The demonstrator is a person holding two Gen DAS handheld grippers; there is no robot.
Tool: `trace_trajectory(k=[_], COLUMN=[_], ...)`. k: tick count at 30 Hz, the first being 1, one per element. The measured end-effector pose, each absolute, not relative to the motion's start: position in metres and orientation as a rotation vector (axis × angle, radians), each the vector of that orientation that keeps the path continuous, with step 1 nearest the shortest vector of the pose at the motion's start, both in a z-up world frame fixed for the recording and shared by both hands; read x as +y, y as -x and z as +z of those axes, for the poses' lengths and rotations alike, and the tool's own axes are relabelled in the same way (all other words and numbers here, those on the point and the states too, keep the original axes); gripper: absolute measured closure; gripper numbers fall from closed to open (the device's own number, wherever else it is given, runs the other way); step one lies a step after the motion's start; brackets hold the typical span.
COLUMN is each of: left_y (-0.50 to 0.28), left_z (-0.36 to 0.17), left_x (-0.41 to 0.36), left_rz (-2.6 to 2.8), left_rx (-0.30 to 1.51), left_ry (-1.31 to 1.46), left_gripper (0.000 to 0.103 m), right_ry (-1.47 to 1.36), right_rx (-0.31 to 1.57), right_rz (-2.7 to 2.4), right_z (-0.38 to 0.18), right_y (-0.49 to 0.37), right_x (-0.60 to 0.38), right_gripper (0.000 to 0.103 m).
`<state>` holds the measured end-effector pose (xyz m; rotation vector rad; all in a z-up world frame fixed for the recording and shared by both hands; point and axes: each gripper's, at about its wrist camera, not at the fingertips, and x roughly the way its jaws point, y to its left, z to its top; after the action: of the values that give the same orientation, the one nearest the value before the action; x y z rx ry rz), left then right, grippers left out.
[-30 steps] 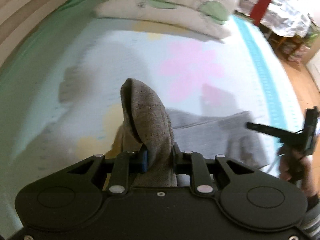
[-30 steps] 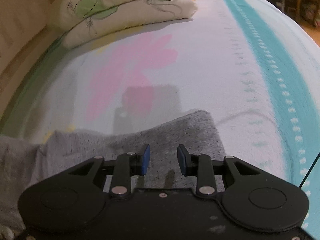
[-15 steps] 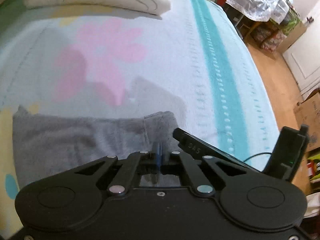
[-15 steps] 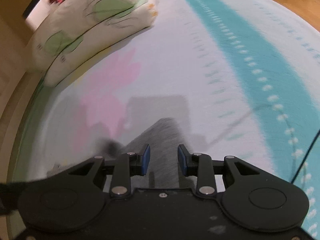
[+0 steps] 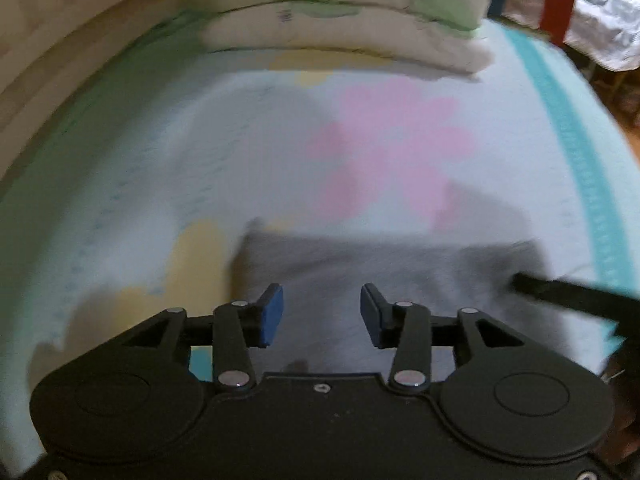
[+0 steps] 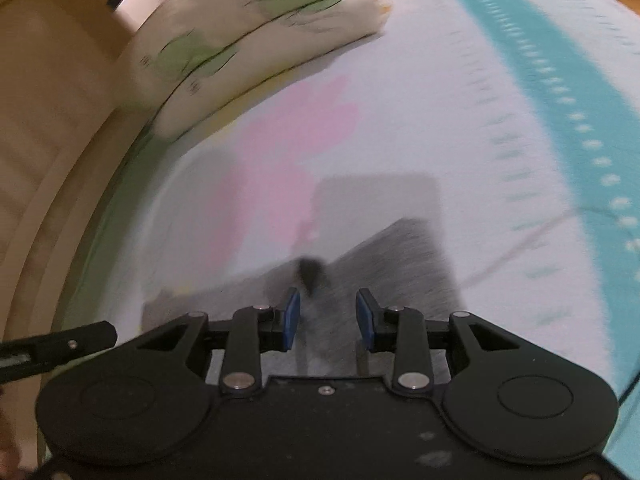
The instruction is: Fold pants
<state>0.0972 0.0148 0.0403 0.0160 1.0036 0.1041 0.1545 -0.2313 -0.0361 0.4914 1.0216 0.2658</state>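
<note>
Black plastic frames the near edge of both wrist views: the left gripper, blue-padded, has its jaws opening, with nothing pinched between them. The right gripper likewise has jaws apart and widening slightly, gripping nothing. Just beyond and beneath both lie the grey knit pants, folded into a flat rectangle on the pale bedsheet with a large pink flower print. A turquoise dotted stripe runs along the sheet's right side. Farthest away, against a beige wooden headboard, rest cream pillows with green leaf print. Both views are motion-blurred.
</note>
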Motion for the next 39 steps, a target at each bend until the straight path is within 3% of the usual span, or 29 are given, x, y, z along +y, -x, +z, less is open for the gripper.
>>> trace_trajectory(k=[6,13,29,32,33,39], left_y=[-0.071,-0.060,-0.072,-0.072,-0.073,-0.071], left_z=[0.015,0.004,-0.009,-0.009,-0.009,-0.004], left_x=[0.053,0.074,0.088,0.090,0.090,0.085], left_rz=[0.137,0.116,0.099,0.104,0.105,0.115], left_rx=[1.059,1.089,1.083,1.081,1.079,1.050], left_ry=[-0.003,0.076,0.129,0.130,0.128,0.116], left_gripper=[0.048,0.048,0.048,0.048,0.048,0.048], right_ry=[-0.291,-0.378,-0.468,-0.373,-0.330,-0.188], right_rx=[1.178,1.310,1.345,1.282,1.263,1.143], right_rz=[0.332,0.290,0.471,0.495,0.503,0.557], right_z=[-0.033,-0.046,-0.079,-0.068,-0.060,0.001], right_y=[-0.158,-0.167,-0.195,-0.191,-0.186,-0.164], right_x=[-0.207,-0.223,-0.199,-0.188,-0.182,-0.171], right_gripper=[0.065,0.063,0.062,0.073,0.089,0.094])
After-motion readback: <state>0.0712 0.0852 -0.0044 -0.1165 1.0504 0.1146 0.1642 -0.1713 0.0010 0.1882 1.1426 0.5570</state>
